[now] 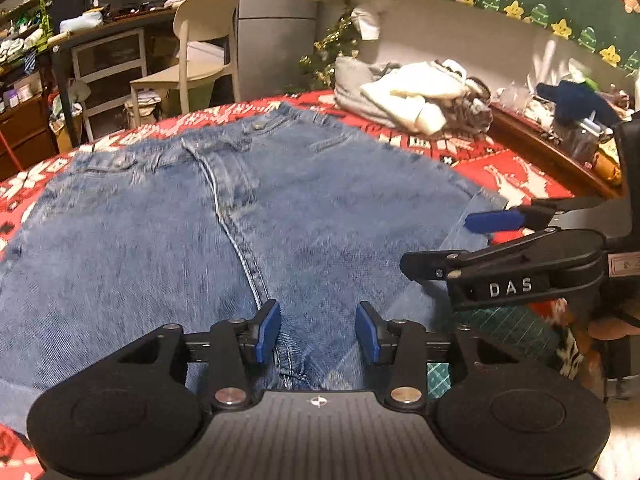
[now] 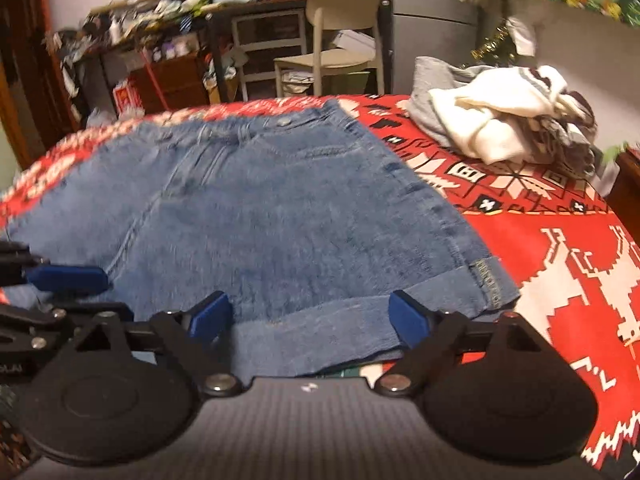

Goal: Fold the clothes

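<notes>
**Denim shorts spread flat, both grippers parted at the near hem**

A pair of blue denim shorts (image 1: 168, 216) lies flat on the red patterned cloth (image 2: 568, 240), waistband at the far side and leg hems nearest the two tools. The left gripper (image 1: 318, 332) hovers low over the crotch seam, its blue pads (image 1: 268, 330) standing moderately apart with nothing between them; the seam runs straight ahead from the gap. Whether the pads touch the denim cannot be told. To its right, the right gripper (image 1: 494, 222) reaches in sideways over the shorts' right leg edge.

From the right wrist view, the right gripper (image 2: 310, 318) has its fingers spread wide, empty, straddling the cuffed hem of the right leg just in front of it. The left gripper (image 2: 68, 276) shows at the left edge, beside the other leg.

Beyond the shorts, ahead and to the right, sits a pile of clothes (image 2: 504, 120) in white and grey, well apart from the denim. Farther back stands a pale chair (image 2: 340, 36) by a cluttered desk (image 1: 112, 24).
</notes>
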`<state>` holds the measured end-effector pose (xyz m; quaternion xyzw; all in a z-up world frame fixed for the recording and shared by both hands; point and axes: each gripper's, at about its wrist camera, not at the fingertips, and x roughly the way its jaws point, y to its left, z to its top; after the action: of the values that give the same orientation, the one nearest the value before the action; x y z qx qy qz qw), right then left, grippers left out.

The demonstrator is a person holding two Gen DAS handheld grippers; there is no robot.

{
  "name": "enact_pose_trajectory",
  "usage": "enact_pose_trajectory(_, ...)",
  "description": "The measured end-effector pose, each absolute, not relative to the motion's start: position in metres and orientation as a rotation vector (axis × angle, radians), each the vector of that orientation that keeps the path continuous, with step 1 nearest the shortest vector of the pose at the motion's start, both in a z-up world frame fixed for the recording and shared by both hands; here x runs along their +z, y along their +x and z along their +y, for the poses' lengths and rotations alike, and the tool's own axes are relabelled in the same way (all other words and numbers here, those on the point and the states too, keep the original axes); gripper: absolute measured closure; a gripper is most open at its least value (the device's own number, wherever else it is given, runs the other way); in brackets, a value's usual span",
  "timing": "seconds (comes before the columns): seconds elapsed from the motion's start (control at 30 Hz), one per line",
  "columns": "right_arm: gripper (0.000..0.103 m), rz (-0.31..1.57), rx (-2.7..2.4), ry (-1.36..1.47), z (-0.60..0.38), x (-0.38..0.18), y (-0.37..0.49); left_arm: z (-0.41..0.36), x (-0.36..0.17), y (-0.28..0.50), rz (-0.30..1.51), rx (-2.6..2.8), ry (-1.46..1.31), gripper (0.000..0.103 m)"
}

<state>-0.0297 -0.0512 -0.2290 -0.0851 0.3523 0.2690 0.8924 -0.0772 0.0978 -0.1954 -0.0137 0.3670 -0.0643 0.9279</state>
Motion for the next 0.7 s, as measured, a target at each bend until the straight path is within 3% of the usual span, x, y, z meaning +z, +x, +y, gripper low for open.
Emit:
enact_pose_trajectory(0.1, 0.001, 0.726, 0.569, -0.212, -0.045, -0.234, -0.033, 0.094, -0.198, -0.082, 0.731, -0.147, -0.010, 0.043)
enact_pose_trajectory(0.17, 0.001, 0.724, 0.568, -0.216, -0.044, -0.236, -0.033, 0.091, -0.199, -0.083, 0.724, -0.153, -0.001, 0.038)
enact_pose_trajectory(0.43, 0.001, 0.716, 0.565, -0.195, -0.047, -0.237, -0.034, 0.094, -0.199, -0.080, 0.733, -0.171, -0.030, 0.036)
enact_pose_trajectory(0.53, 0.001, 0.725, 0.582, -0.153, -0.053, -0.235, -0.030, 0.101, -0.197, -0.076, 0.749, -0.189, -0.097, 0.030)
enact_pose_trajectory(0.57, 0.001, 0.728, 0.589, -0.124, -0.056, -0.234, -0.029, 0.105, -0.196, -0.074, 0.757, -0.202, -0.137, 0.026)
enact_pose_trajectory(0.6, 0.001, 0.732, 0.597, -0.091, -0.060, -0.233, -0.027, 0.110, -0.196, -0.072, 0.763, -0.225, -0.175, 0.014)
enact_pose_trajectory(0.7, 0.001, 0.740, 0.618, 0.028, -0.074, -0.231, -0.021, 0.121, -0.197, -0.067, 0.782, -0.316, -0.285, 0.000)
